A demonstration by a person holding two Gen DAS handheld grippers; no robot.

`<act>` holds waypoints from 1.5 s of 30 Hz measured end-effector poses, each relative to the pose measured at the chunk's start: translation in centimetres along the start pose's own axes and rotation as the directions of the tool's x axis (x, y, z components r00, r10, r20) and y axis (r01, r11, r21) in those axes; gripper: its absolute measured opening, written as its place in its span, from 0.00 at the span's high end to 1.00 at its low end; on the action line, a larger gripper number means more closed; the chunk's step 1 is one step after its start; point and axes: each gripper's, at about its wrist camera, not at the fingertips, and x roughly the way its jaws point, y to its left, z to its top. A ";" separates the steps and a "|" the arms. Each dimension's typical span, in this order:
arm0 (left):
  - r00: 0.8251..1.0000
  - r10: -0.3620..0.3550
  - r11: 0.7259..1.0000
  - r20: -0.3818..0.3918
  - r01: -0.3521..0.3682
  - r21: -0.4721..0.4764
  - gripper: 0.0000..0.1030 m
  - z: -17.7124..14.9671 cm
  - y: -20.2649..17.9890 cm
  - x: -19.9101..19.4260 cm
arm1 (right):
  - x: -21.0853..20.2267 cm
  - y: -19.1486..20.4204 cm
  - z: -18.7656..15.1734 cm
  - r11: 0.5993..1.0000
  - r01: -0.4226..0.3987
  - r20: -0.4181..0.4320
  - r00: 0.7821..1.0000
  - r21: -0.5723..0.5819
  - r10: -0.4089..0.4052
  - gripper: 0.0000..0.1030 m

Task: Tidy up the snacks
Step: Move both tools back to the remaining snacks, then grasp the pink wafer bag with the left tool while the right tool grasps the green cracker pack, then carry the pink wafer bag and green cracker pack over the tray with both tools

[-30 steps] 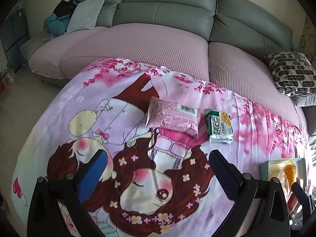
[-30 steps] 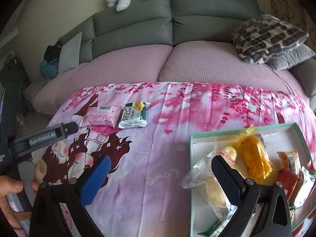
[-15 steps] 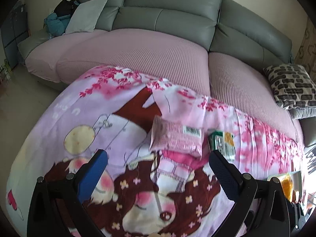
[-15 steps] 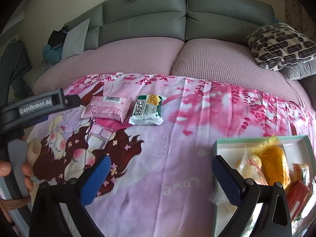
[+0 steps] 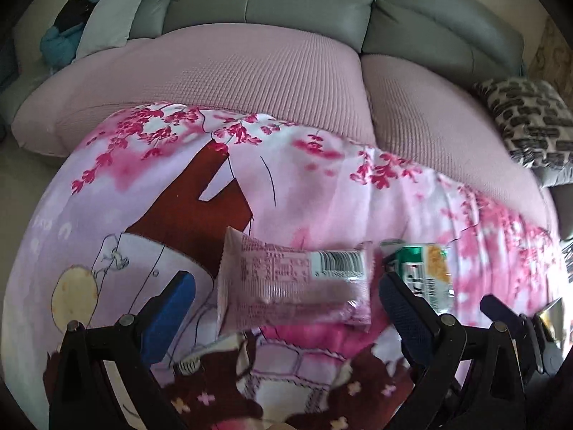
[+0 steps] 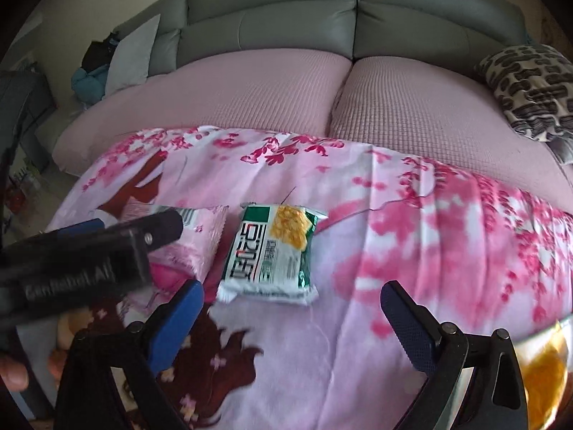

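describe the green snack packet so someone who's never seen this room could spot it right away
In front of the grey sofa lies a pink cherry-blossom blanket. Two snack packets lie side by side on it. The green packet is the right-hand one, white and green with a yellow cracker picture, unlike the plain pink packet beside it.

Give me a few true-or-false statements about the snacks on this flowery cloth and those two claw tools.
1. The pink snack packet lies between the open fingers of the left gripper. True.
2. The right gripper is clamped on the green and white snack packet. False: it is open and the packet lies on the cloth ahead of it.
3. The two packets lie side by side on the cartoon-print cloth. True.
4. The patterned cushion sits on the cloth. False: it rests on the sofa.
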 end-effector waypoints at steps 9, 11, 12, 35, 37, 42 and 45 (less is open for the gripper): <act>0.999 -0.009 1.000 -0.038 0.009 0.017 0.01 0.0 -0.2 2.6 | 3.5 0.8 0.3 0.999 0.006 -0.023 1.000 -0.035 -0.006 0.09; 0.999 -0.012 1.000 -0.034 0.013 0.020 0.01 -0.1 -0.3 2.6 | 3.5 0.7 0.4 0.999 0.008 -0.015 1.000 -0.031 -0.008 0.19; 0.999 -0.009 1.000 -0.035 0.010 0.024 0.01 -0.2 -0.4 2.7 | 3.4 0.6 0.4 1.000 0.010 -0.010 1.000 -0.029 -0.010 0.22; 0.994 -0.096 0.993 0.057 0.100 -0.057 0.31 -4.5 -1.0 -7.1 | -7.4 0.0 -4.4 1.000 0.006 0.054 0.999 0.028 -0.008 0.46; 0.990 -0.109 0.992 0.088 0.113 -0.051 0.31 -5.3 -1.4 -9.1 | -9.3 -0.2 -5.4 0.999 0.005 0.065 0.998 0.044 -0.008 0.46; 0.978 -0.168 0.985 0.122 0.172 -0.018 0.31 -8.1 -3.1 -12.4 | -14.0 -1.4 -8.4 0.996 0.026 0.098 0.995 0.089 -0.034 0.46; 0.968 -0.216 0.976 0.130 0.215 0.018 0.31 -9.6 -4.8 -14.0 | -16.4 -2.8 -10.4 0.991 0.051 0.119 0.991 0.125 -0.066 0.46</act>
